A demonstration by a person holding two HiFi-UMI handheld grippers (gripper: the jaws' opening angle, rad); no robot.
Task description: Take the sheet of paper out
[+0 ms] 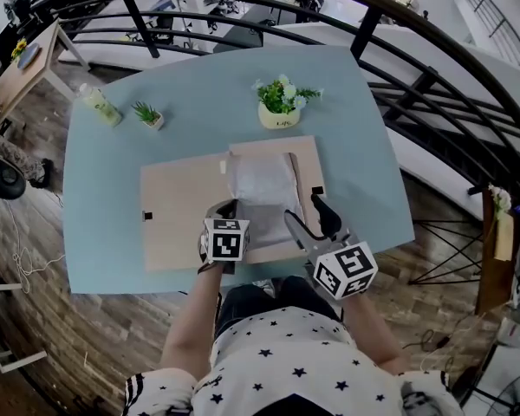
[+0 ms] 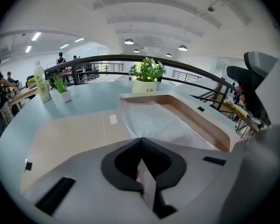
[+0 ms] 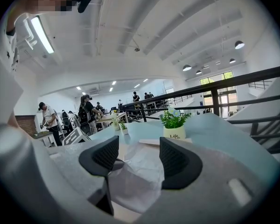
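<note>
Blue table (image 1: 104, 189) with an open cardboard box (image 1: 178, 215), sheet of paper (image 1: 262, 185) in its tray.
Left gripper (image 2: 141, 148) jaws are pinched together on the crumpled sheet's near edge; right gripper (image 3: 139, 155) jaws stand wide apart by its right side, gripping nothing.

sheet of paper (image 1: 262, 185): thin, white, crinkled, matt. box (image 1: 178, 211): smooth matt tan cardboard. worktop (image 1: 104, 198): smooth, matt, pale blue. left tool (image 2: 142, 162), right tool (image 3: 139, 160): matt grey plastic, black pads. floor (image 1: 35, 319): wood planks.
</note>
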